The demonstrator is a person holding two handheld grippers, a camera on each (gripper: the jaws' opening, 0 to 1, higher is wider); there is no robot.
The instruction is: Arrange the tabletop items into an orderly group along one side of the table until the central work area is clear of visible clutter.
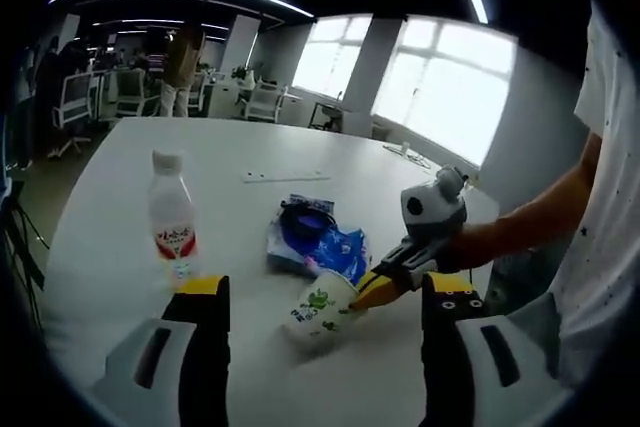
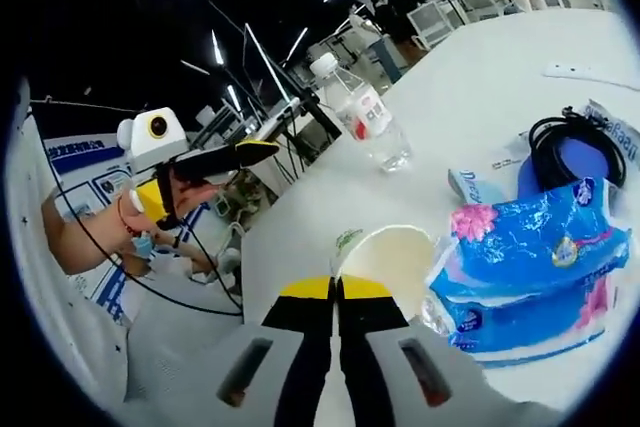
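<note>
A white paper cup (image 1: 318, 315) with green print lies tilted on the white table (image 1: 150, 152). My right gripper (image 1: 372, 294) comes in from the right, shut on the cup's rim. My left gripper (image 1: 325, 287) stands open just in front of the cup, holding nothing. In the right gripper view, my right gripper (image 2: 337, 290) is pinched on the rim of the cup (image 2: 388, 259), whose mouth faces the camera. My left gripper (image 2: 250, 152) hovers at the left. A water bottle (image 1: 172, 217) stands upright left of the cup. A blue tissue pack (image 1: 338, 249) lies behind it.
A black cable coil (image 1: 305, 217) rests on a blue packet beside the tissue pack (image 2: 525, 267). A thin white strip (image 1: 285, 177) lies farther back on the table. The bottle (image 2: 365, 117) stands near the table's edge. Office chairs and a standing person are beyond the far end.
</note>
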